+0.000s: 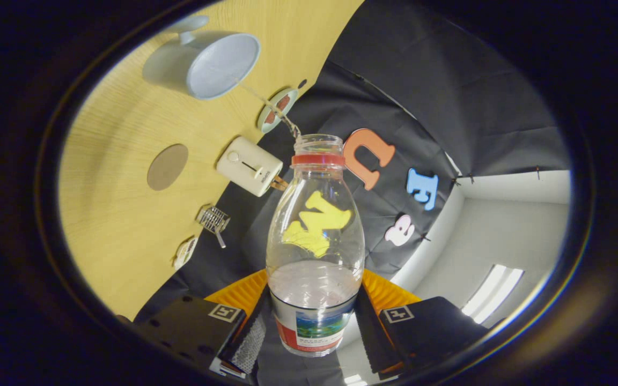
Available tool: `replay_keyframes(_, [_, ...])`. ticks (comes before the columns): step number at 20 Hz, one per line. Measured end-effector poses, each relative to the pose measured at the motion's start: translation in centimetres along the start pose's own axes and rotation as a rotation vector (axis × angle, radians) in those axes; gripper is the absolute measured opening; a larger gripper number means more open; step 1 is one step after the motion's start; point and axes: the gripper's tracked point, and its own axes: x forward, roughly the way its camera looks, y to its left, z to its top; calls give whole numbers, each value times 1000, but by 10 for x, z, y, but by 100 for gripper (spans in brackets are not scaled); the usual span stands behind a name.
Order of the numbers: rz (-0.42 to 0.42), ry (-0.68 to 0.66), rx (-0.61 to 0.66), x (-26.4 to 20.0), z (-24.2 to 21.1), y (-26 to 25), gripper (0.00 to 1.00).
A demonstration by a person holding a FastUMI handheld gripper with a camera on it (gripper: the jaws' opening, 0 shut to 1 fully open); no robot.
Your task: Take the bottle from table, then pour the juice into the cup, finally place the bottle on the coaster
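two black fingers (250, 335) with ribbed pads, white square markers on top, orange ridged body behind.

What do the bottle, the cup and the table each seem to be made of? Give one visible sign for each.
Bottle, gripped between the fingers of the gripper: clear plastic, probably; the wall shows through it, and the neck is threaded. Cup, beyond it: matte pale grey-white, ceramic or plastic; no sheen settles which. Table: light wood or wood-look laminate, with fine parallel grain lines.
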Motion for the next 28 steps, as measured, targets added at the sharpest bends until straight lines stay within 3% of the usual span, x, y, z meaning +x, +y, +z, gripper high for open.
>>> replay_keyframes(9, [-37,-21,-67,10,4,-25,81])
replay_keyframes(19, [-13,-48,-119,1,26,-12,81])
replay_keyframes(28, [48,-15,39,5,10,7,81])
